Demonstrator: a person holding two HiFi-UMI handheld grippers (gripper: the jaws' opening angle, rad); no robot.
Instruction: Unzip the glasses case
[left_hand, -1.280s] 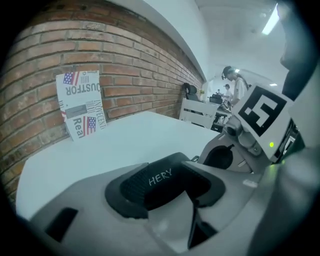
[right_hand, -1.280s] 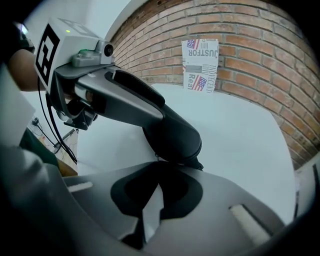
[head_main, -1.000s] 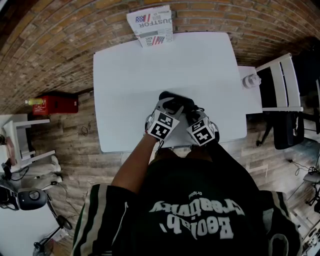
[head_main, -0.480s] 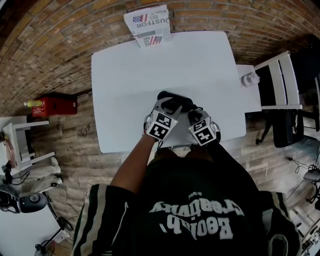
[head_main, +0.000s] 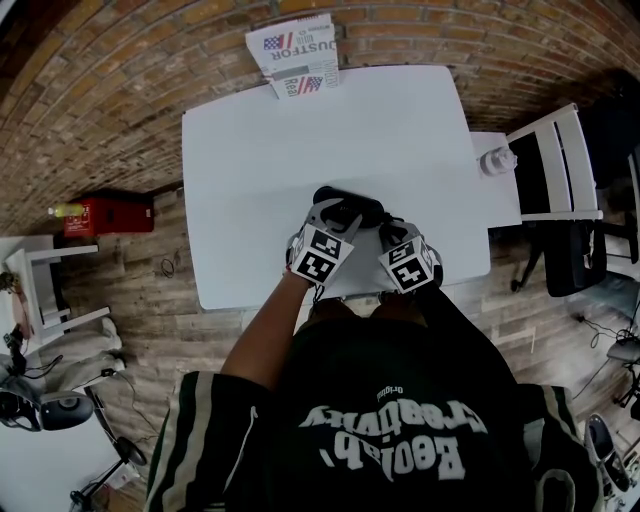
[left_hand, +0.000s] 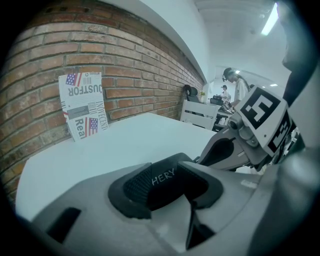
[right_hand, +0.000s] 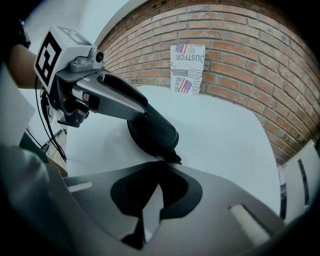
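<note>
While the left gripper (left_hand: 167, 186) clamps the glasses case (right_hand: 152, 132) near the counter's (head_main: 400, 130) front edge, the right gripper (right_hand: 159, 167), closed on the zipper pull (right_hand: 174, 159), should draw steadily along the seam.

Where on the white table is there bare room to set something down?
Bare: the table between the leaflet and the glasses case, and either side of the case. Crowded: the near edge, where the left gripper and right gripper meet it.
</note>
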